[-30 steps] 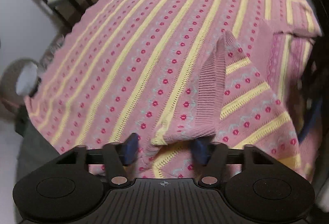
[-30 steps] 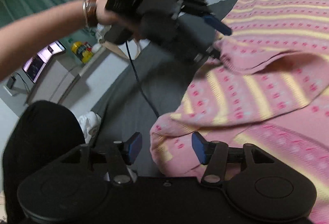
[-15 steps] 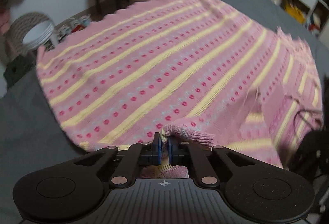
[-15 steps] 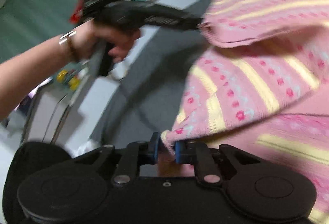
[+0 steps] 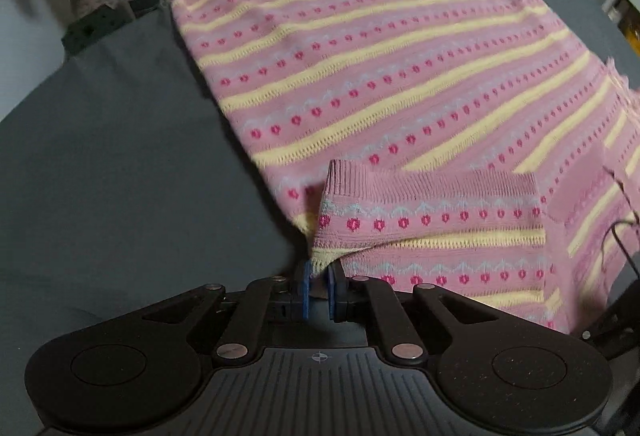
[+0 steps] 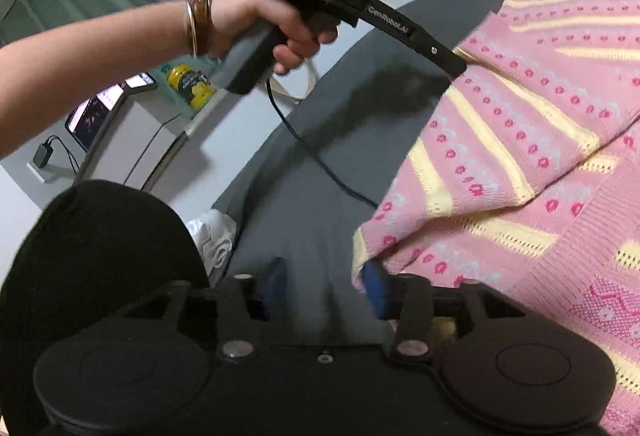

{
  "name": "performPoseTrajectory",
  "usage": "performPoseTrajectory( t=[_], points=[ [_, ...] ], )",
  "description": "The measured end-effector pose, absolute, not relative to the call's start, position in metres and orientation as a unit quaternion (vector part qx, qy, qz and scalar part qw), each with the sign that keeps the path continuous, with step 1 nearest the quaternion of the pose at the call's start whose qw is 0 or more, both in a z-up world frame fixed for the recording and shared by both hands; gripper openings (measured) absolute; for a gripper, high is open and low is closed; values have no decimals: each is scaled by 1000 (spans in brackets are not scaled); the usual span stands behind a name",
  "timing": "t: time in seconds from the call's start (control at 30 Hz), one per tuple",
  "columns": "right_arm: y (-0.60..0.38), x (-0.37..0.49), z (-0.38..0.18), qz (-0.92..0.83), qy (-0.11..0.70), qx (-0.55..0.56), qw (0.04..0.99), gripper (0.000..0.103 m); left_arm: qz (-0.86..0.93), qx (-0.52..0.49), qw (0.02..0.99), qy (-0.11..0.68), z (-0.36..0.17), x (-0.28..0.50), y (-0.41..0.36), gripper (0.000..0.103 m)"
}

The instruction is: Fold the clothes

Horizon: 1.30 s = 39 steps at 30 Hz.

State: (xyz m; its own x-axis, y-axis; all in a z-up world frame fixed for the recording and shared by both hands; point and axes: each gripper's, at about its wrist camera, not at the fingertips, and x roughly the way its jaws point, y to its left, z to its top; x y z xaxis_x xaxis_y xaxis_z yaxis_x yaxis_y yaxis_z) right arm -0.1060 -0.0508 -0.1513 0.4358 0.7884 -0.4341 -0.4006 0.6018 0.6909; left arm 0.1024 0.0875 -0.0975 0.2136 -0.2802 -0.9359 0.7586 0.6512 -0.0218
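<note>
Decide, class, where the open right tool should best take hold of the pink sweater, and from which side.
Probably the sweater's loose folded edge lying beside the right tool, entering sideways from the bare grey bedsheet. That edge lifts slightly, so one finger could slide under. The left tool already pinches the sleeve.

Right tool (image 6: 324, 290) now spread open, sweater (image 5: 380, 76) edge released, left tool (image 5: 319, 286) pinching the cuff (image 5: 432, 192)

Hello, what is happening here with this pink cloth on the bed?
A person is folding a pink striped sweater spread on a grey sheet, a handheld gripper in each hand. The left gripper is shut on a sleeve laid across the sweater's body. The right gripper is open at the sweater's edge, gripping nothing.
</note>
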Motion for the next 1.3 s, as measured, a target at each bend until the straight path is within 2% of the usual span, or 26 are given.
performPoseTrajectory(
  t=[0.07,0.23,0.33,0.5,0.6,0.73,0.83,0.93,1.03,1.07,1.1,1.13,1.17,1.2,1.3],
  points=[
    [-51,-105,-153,350,389,258,812,48,-342,220,748,524,-93,103,88,10],
    [-51,-100,-168,347,400,272,803,47,-357,218,752,509,-82,101,85,11],
    [-45,-97,-171,361,401,271,797,41,-356,214,761,499,-73,100,90,11],
    [-42,-94,-178,380,415,280,778,40,-318,209,784,490,-58,103,109,11],
    [-46,-95,-174,382,412,276,780,40,-307,165,799,490,-48,99,124,11],
    [-53,-93,-162,358,422,263,791,40,-358,110,770,516,-46,71,131,11],
    [-63,-92,-155,335,440,241,798,40,-405,174,735,516,-53,31,124,12],
    [-94,-92,-149,293,428,266,813,43,-433,229,699,521,-61,-1,116,12],
    [-137,-86,-149,235,401,341,817,47,-440,227,681,539,-61,-17,103,14],
    [-151,-82,-151,214,399,363,814,47,-442,224,677,544,-61,-21,98,20],
    [-162,-79,-153,196,399,376,813,47,-443,233,673,544,-62,-26,92,45],
    [-172,-77,-153,182,394,385,814,47,-442,253,670,540,-63,-33,85,76],
    [-180,-76,-154,168,389,391,817,48,-442,276,666,534,-64,-39,79,84],
    [-186,-75,-155,153,385,396,819,48,-443,300,661,526,-67,-45,74,86],
    [-202,-75,-157,130,378,409,820,52,-435,370,644,509,-75,-61,60,86]
  ],
)
